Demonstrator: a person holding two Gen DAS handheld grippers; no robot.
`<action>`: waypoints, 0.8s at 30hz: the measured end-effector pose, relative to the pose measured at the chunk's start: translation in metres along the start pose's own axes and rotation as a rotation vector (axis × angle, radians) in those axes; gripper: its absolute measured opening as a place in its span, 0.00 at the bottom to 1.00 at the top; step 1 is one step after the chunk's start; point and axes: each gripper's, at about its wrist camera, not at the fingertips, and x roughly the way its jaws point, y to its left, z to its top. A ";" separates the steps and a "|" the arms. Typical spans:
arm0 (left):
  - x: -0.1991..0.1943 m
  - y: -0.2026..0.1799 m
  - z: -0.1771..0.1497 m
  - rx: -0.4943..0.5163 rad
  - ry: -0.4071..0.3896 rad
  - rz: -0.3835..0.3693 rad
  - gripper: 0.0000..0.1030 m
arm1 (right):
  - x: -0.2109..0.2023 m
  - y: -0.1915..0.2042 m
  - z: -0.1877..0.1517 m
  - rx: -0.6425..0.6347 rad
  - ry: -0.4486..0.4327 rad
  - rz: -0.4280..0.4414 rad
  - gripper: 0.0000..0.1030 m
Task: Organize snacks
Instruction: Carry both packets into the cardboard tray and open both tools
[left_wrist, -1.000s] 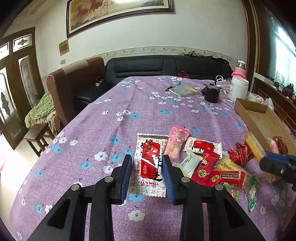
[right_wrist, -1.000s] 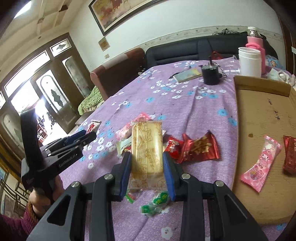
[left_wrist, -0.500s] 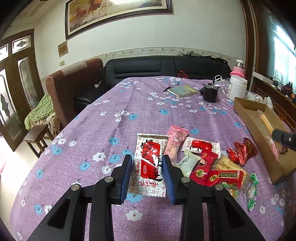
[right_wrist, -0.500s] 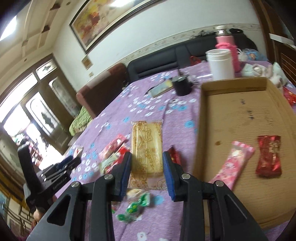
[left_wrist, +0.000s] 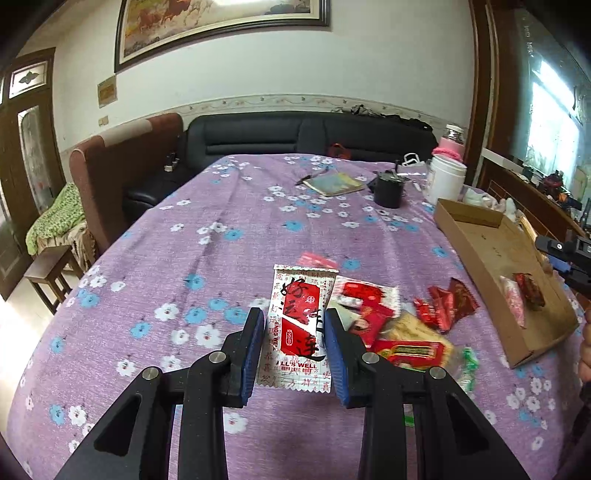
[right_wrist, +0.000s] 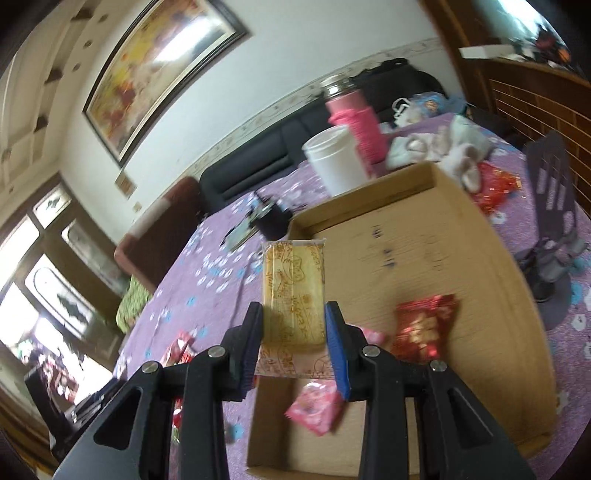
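Two grippers work over a table under a purple floral cloth (left_wrist: 258, 229). Largest of the task's things is the shallow cardboard tray (right_wrist: 436, 236), lying near the table's right edge; a pink packet (right_wrist: 316, 406) and a red foil packet (right_wrist: 424, 326) rest on its floor. Beyond the tray's far wall stand a white jar (right_wrist: 338, 164) and a pink bottle (right_wrist: 354, 114).

Next in size, the loose snack pile (left_wrist: 402, 325) lies on the cloth left of the tray, red wrappers and a clear biscuit pack overlapping.

Right gripper (right_wrist: 293, 345): clenched on a golden biscuit pack (right_wrist: 293, 291), pads pressing both long edges, the pack raised above the tray's near left part.

Left gripper (left_wrist: 295, 341): its blue pads flank a white-and-red sachet (left_wrist: 301, 325), which appears lifted off the cloth between them; the pads meet the sachet's side edges, so it appears grasped.

Smaller items at the table's far end: a black cup (left_wrist: 388, 190) and a notebook (left_wrist: 334, 182).
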 end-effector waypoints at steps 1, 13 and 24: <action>-0.002 -0.004 0.001 0.000 0.007 -0.013 0.34 | -0.001 -0.003 0.001 0.008 -0.004 -0.003 0.32; -0.009 -0.113 0.045 0.097 0.087 -0.303 0.33 | 0.000 -0.028 0.011 0.072 -0.012 -0.061 0.32; 0.045 -0.246 0.028 0.193 0.228 -0.448 0.33 | 0.005 -0.049 0.015 0.095 -0.006 -0.161 0.32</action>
